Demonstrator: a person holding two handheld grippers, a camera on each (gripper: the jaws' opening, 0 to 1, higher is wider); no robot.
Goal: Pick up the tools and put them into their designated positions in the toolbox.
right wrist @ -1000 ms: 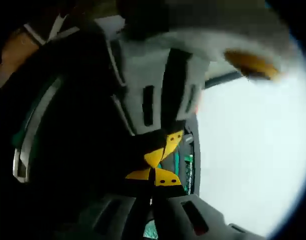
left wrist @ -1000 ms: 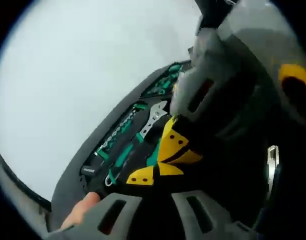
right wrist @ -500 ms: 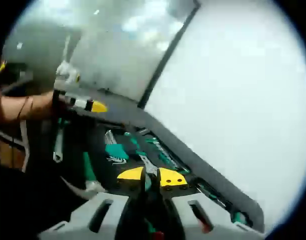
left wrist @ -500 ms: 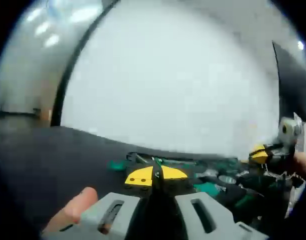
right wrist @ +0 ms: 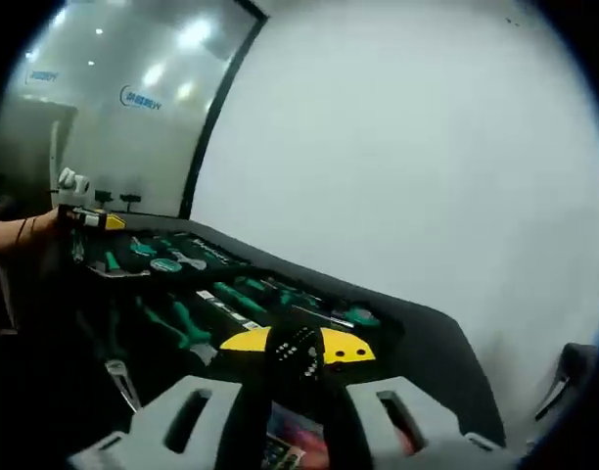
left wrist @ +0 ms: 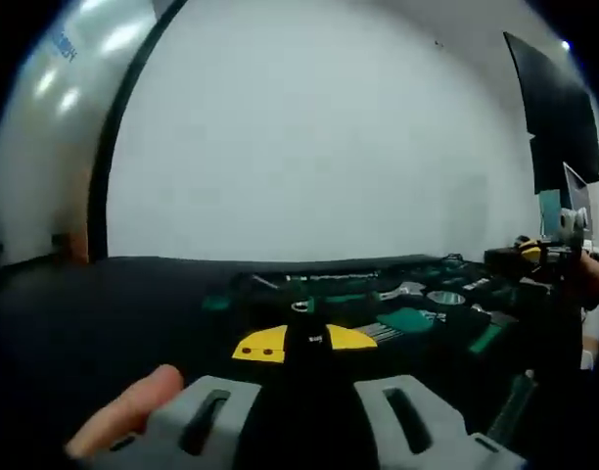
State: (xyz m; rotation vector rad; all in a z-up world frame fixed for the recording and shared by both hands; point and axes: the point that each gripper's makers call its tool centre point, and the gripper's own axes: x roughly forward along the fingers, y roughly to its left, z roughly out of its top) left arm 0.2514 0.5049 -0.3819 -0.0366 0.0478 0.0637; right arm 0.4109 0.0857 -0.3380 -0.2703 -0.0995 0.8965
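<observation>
Fingers of the left gripper (left wrist: pixel 304 343) are meeting at their yellow tips, clenched on a small dark piece I cannot identify. The right gripper (right wrist: pixel 298 348) is pinching a black knurled tool (right wrist: pixel 297 354) between its yellow pads. The toolbox (right wrist: pixel 432 343) is lying open ahead — green-handled tools (right wrist: pixel 243 297) sitting in its black tray, beside a white wall (left wrist: pixel 309 137).

Plain white wall (left wrist: pixel 309 147), glass partition (right wrist: pixel 123 108) reflecting ceiling lights
</observation>
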